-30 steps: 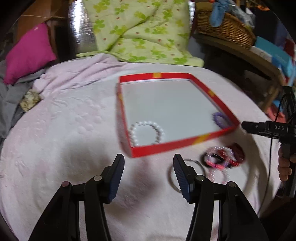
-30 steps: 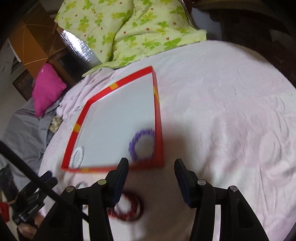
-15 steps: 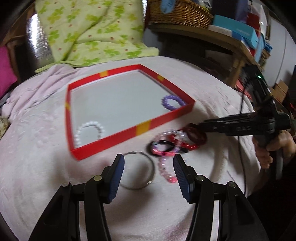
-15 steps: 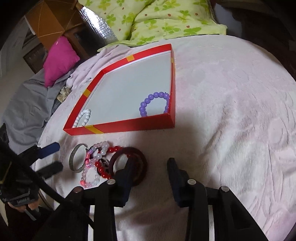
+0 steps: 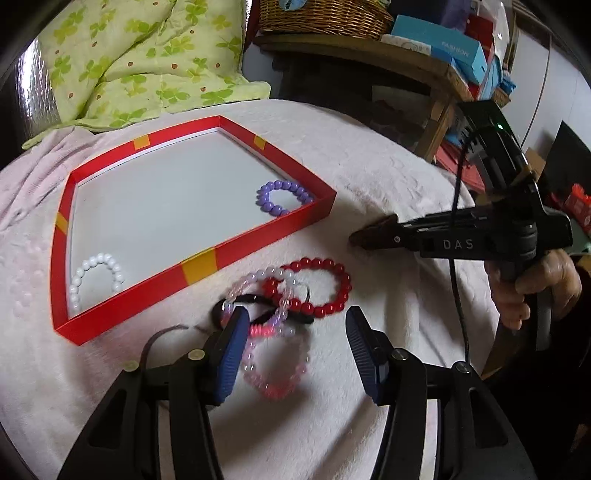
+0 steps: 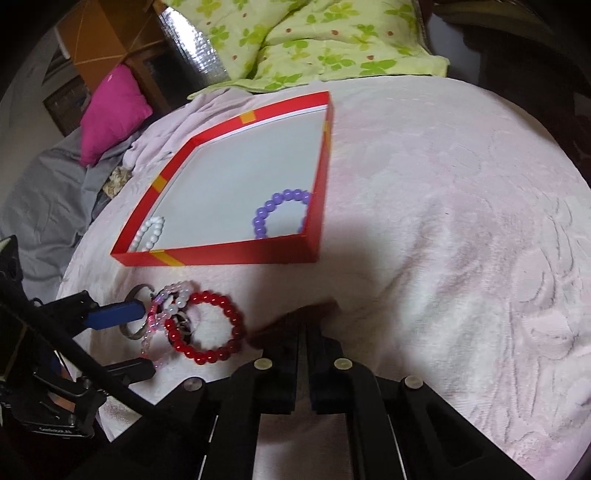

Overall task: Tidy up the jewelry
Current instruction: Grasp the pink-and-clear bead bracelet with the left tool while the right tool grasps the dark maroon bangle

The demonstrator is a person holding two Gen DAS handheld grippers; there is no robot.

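Observation:
A red tray (image 5: pixel 199 264) (image 6: pixel 221 254) lies on the pink blanket and holds a white bead bracelet (image 5: pixel 96 275) (image 6: pixel 149 232) and a purple bead bracelet (image 5: pixel 282 195) (image 6: pixel 275 210). In front of it lies a heap: a red bead bracelet (image 5: pixel 325 284) (image 6: pixel 207 326), pink bead bracelets (image 5: pixel 273 354) (image 6: pixel 162 317), a black band (image 5: pixel 255 308) and a metal bangle (image 6: pixel 135 314). My left gripper (image 5: pixel 293 347) is open, just above the pink bracelets. My right gripper (image 6: pixel 303 317) (image 5: pixel 364 238) is shut and empty, right of the red bracelet.
A green patterned quilt (image 5: pixel 140 62) lies behind the tray. A magenta pillow (image 6: pixel 110 110) is at the far left. A wooden shelf with a wicker basket (image 5: pixel 325 18) and boxes stands at the back right. The blanket drops off at the near edge.
My left gripper has moved right and forward, from the metal bangle to over the pink bracelets. My right gripper has closed and come nearer the red bracelet.

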